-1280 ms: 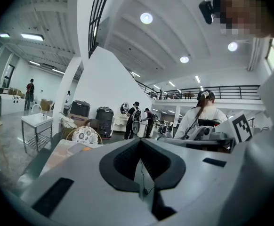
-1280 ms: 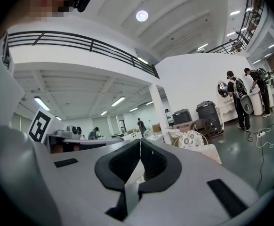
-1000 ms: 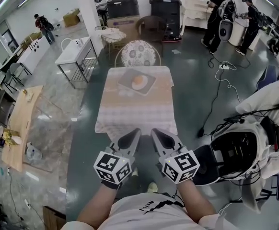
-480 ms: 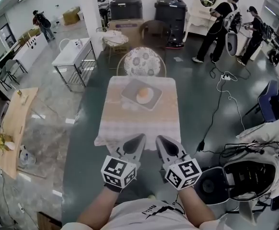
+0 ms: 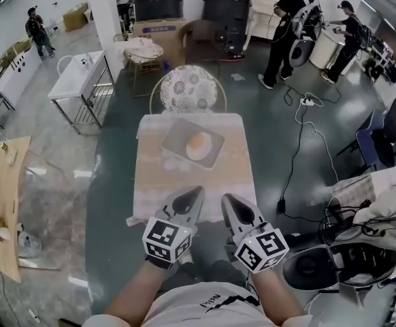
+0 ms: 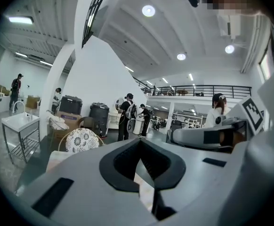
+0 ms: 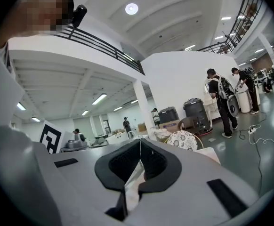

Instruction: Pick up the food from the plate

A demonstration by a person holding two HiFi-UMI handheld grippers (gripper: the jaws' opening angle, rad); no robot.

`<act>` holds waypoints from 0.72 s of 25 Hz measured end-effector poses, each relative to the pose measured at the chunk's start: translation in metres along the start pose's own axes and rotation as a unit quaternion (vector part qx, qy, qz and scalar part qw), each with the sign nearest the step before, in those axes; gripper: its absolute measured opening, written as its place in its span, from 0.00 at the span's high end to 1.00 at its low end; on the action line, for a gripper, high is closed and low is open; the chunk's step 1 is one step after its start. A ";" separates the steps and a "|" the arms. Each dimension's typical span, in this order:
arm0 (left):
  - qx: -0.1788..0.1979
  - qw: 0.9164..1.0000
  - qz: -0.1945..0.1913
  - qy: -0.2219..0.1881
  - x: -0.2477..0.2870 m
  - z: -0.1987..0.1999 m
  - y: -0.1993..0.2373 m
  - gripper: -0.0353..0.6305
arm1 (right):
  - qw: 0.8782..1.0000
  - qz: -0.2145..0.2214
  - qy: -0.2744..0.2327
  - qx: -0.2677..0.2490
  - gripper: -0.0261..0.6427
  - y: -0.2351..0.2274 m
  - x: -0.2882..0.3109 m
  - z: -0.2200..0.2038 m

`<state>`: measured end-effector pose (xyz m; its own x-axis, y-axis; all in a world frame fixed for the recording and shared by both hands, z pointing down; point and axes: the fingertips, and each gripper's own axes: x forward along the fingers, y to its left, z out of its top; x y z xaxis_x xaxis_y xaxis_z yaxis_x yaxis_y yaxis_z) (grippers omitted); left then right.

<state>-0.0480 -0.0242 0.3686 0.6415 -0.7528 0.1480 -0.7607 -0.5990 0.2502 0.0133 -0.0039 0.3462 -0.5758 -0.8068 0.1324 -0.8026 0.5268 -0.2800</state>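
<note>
Patterned chair [image 5: 188, 88] behind counter [image 5: 196, 182]; black bins [image 5: 158, 1] at back wall, people [image 5: 284, 20] standing right of them.

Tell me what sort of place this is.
Probably a big open lab or workshop hall: loose cables across a glossy floor, a railed mezzanine, and other people at work in the background.

food [image 5: 198, 142] on plate [image 5: 175, 135] | plate on table [image 5: 192, 182], far half | chair [image 5: 188, 88] behind table
</note>
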 end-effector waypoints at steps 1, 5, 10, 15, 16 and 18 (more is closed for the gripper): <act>0.002 1.000 -0.002 0.004 0.006 0.001 0.006 0.94 | 1.000 -0.003 -0.001 0.002 0.94 -0.003 0.005 0.002; 0.011 1.000 -0.009 0.018 0.031 -0.002 0.026 0.94 | 1.000 -0.016 -0.007 0.011 0.94 -0.020 0.024 0.007; 0.013 0.999 -0.012 0.030 0.069 -0.006 0.050 0.94 | 0.999 -0.024 -0.010 0.032 0.94 -0.051 0.054 0.007; 0.032 0.998 -0.001 0.050 0.122 -0.020 0.083 0.94 | 0.999 -0.016 0.003 0.041 0.94 -0.090 0.098 -0.001; 0.038 0.998 0.000 0.056 0.133 -0.026 0.089 0.94 | 0.999 -0.015 0.007 0.043 0.94 -0.099 0.107 -0.004; 0.052 0.996 0.001 0.069 0.153 -0.038 0.102 0.94 | 0.999 -0.012 0.013 0.047 0.94 -0.116 0.127 -0.009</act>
<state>-0.0235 -0.1900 0.4529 0.6422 -0.7136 0.2800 -0.7634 -0.6283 0.1497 0.0320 -0.1652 0.4040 -0.5619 -0.8106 0.1646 -0.7984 0.4794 -0.3644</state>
